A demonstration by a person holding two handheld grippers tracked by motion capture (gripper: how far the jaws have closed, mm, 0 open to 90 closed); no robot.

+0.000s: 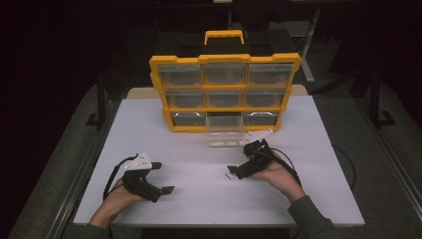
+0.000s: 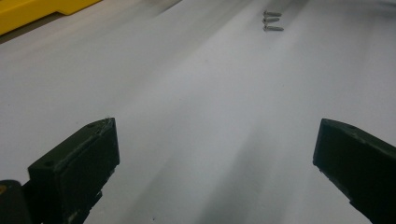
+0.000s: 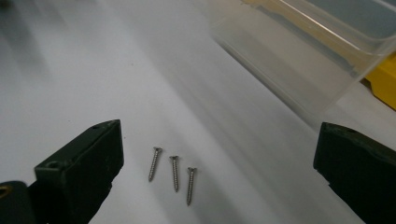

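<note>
White table (image 1: 149, 124) | right hand-held gripper (image 3: 217, 172) open over three screws (image 3: 173, 173) | left hand-held gripper (image 2: 215, 168) open, empty | screws likely light, stiff, slippery; pinch across shank.

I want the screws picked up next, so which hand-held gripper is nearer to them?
Right. The right hand-held gripper has the three screws lying on the table between its open jaws. The left hand-held gripper is open too, with the screws far ahead of it.

Cabinet (image 1: 225, 92): at the back of the desk (image 1: 164, 199).
Pulled-out drawer (image 1: 225, 132): bottom row, middle, projecting forward.
Three screws (image 3: 172, 173): side by side on the desk, before the drawer.
</note>
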